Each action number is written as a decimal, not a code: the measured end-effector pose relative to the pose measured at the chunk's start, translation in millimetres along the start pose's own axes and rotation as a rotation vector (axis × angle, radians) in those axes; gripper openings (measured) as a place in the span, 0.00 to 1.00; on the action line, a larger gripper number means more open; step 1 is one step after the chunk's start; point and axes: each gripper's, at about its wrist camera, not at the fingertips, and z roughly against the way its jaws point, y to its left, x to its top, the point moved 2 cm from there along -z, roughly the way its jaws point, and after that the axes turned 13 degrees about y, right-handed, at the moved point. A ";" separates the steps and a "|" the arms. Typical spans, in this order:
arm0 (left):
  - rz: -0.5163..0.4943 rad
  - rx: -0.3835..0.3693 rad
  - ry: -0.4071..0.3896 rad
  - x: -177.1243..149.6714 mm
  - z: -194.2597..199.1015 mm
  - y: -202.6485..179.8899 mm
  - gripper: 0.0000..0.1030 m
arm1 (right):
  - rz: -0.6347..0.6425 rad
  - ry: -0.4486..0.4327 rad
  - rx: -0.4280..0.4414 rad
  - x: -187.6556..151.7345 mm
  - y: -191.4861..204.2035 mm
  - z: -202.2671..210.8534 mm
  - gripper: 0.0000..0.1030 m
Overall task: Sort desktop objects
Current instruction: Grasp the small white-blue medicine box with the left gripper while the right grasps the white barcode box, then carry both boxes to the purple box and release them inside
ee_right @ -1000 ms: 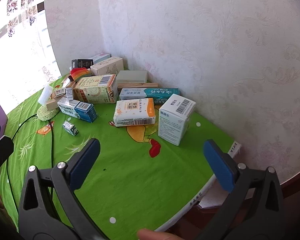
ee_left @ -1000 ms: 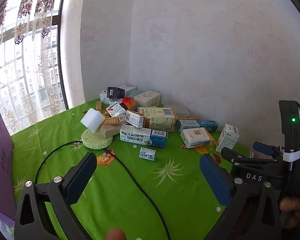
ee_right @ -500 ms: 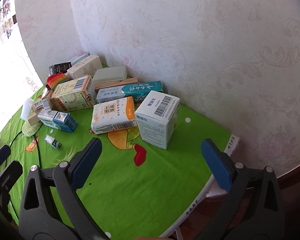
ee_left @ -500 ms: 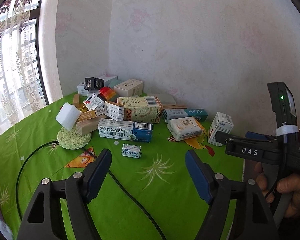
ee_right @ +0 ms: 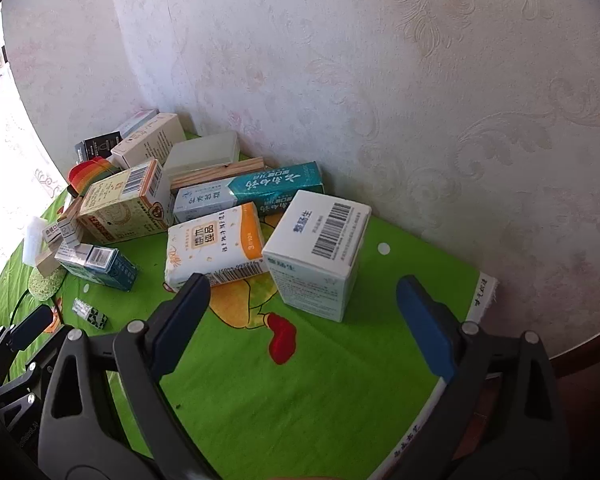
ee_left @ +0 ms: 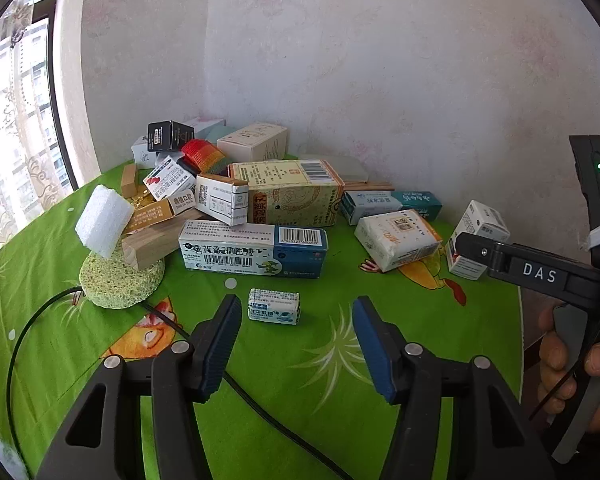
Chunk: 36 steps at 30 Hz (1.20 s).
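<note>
A heap of cartons lies on the green tablecloth (ee_left: pixel 380 360) by the wall. A small blue-and-white packet (ee_left: pixel 274 306) lies alone just beyond my left gripper (ee_left: pixel 298 314), which is open and empty. Behind the packet is a long white-and-blue box (ee_left: pixel 253 249), and to its right a tissue pack (ee_left: pixel 398 238). My right gripper (ee_right: pixel 304 298) is open and empty, its fingers straddling the near side of an upright white barcode box (ee_right: pixel 318 252) without touching it. The orange-ended tissue pack (ee_right: pixel 216 246) lies just left of that box.
A black cable (ee_left: pixel 260 408) crosses the cloth under my left gripper. A round green sponge (ee_left: pixel 120 280) carries a white foam block (ee_left: pixel 103 221) and a wooden block (ee_left: pixel 156 244). The table edge (ee_right: pixel 460 360) runs close on the right; a window (ee_left: pixel 16 128) is at left.
Both grippers have moved forward toward the heap. My left gripper's fingers have narrowed and now sit just short of the small packet. My right gripper has closed in on the white barcode box.
</note>
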 end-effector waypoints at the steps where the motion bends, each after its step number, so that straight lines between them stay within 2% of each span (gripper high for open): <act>1: 0.000 -0.003 0.006 1.2 -3.7 2.0 0.54 | -0.003 -0.001 -0.008 1.1 0.3 -1.0 0.92; 7: -0.005 -0.014 0.038 5.9 -21.2 8.6 0.49 | -0.036 0.020 -0.030 7.0 -3.5 -9.7 0.80; 13: -0.016 -0.014 0.070 10.2 -32.8 9.4 0.42 | -0.052 0.036 -0.044 10.4 -9.3 -17.2 0.78; 18: -0.014 -0.012 0.089 12.7 -39.2 10.4 0.36 | -0.054 0.055 -0.056 12.4 -11.6 -23.2 0.70; 20: -0.016 -0.008 0.094 13.4 -40.9 10.2 0.35 | -0.052 0.066 -0.056 11.9 -12.4 -24.8 0.62; 22: -0.019 -0.010 0.095 14.2 -42.1 9.5 0.35 | -0.046 0.071 -0.058 11.1 -13.0 -25.3 0.48; 24: -0.015 -0.009 0.095 14.2 -42.1 9.2 0.34 | -0.041 0.070 -0.056 10.2 -13.5 -25.3 0.42; 30: 0.002 -0.013 0.092 13.8 -39.7 8.2 0.34 | -0.031 0.050 -0.046 6.9 -15.4 -17.9 0.41; 36: 0.021 -0.009 0.057 9.3 -20.6 4.7 0.34 | -0.004 0.023 -0.020 4.7 -10.3 -2.1 0.41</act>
